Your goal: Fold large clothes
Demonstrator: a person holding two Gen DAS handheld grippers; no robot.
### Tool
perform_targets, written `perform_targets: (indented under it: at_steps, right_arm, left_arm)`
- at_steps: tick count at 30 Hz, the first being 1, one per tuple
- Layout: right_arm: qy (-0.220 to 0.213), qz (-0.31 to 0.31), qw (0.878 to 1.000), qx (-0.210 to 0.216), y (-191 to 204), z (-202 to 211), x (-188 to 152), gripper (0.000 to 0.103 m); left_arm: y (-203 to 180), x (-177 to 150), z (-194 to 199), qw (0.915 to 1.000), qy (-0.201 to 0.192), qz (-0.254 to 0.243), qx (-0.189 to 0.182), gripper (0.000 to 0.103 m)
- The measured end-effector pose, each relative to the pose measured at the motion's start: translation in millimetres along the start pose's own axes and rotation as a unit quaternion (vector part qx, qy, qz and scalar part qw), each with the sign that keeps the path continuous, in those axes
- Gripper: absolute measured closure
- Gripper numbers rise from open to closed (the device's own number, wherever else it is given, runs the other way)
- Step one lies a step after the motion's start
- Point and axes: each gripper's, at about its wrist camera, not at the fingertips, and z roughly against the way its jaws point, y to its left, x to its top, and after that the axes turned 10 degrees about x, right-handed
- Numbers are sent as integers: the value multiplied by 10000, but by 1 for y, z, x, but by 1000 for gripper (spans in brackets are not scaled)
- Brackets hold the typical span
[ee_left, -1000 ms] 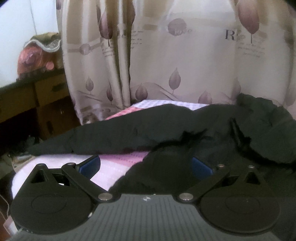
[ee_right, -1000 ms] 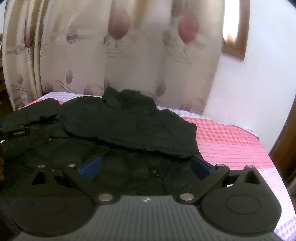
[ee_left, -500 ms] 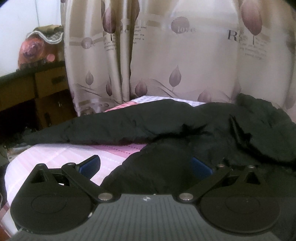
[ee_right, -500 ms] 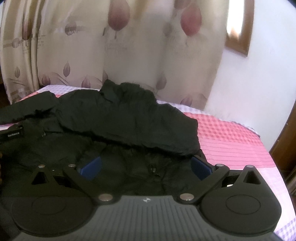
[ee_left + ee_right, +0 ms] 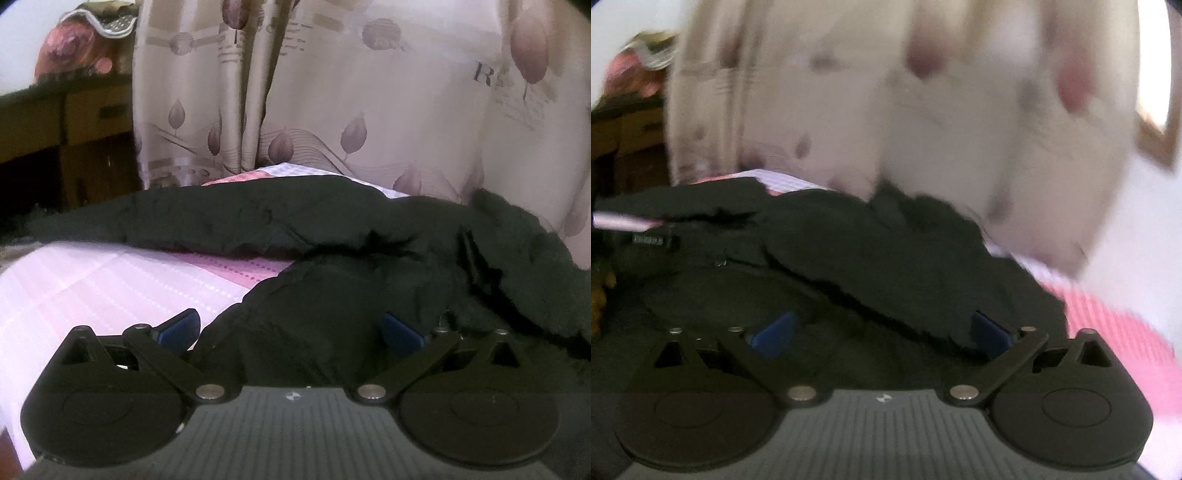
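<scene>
Jacket [image 5: 332, 236] lies spread across the pink bed [image 5: 92, 280]. Your left gripper [image 5: 291, 328] stands wide open over its hem; your right gripper [image 5: 882, 328] is closing around folded fabric, so gather both layers before lifting.

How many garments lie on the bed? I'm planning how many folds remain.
1: a black jacket spread across the pink checked bed, beneath both grippers. Anything under it would be hidden.

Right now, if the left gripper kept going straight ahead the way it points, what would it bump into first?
Most likely the black jacket. The left gripper has its jaws wide apart, and the jacket's dark fabric already lies bunched between them on the pink bedsheet. How near is hard to judge.
</scene>
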Motion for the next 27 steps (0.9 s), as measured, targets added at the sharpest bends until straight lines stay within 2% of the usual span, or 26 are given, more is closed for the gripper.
perform_targets:
  at_steps: [2,3,6,9,11,13,14,15,16,17,21,24,27]
  right_arm:
    - [53,342,9993,167,9,-21,9,24]
    - [32,505,9984,252,13,-32,13,24]
    - [50,1157,9932,89,33,-70,24,23]
    - [362,1878,9815,-66,52,-122,28,23]
    - [534,2016,9779,-121,54,-149,29,23]
    - [733,1746,9819,-6,42,-172,37,24]
    - [839,1569,9840,112,34,-180,43,37]
    - [974,1499,9838,127,29,-185,46,74]
    - [1092,1503,9826,-2,23,-186,49,90]
    - [1009,1500,9835,-114,16,-181,51,97]
    - [320,705,9933,-855,-70,-111,62,97]
    - [84,314,9844,-1730,-147,-47,52,97]
    - [158,-156,9659,-2580,-231,22,26,97]
  left_arm:
    - [2,0,0,10000,4,73,-40,0]
    - [3,0,0,9999,7,112,-54,0]
    - [6,0,0,9996,29,249,-97,0]
    - [10,0,-3,9990,109,400,-153,0]
    - [13,0,-5,9983,185,510,-194,0]
    - [17,1,-7,9973,285,637,-215,0]
    - [18,1,-9,9969,329,680,-220,0]
    - [19,1,-10,9964,381,728,-219,0]
    - [20,1,-11,9960,416,760,-211,0]
    - [21,1,-11,9958,431,776,-205,0]
    - [19,2,-10,9964,434,713,-151,0]
    - [17,3,-12,9966,442,684,-109,0]
    - [16,4,-13,9968,448,652,-64,0]
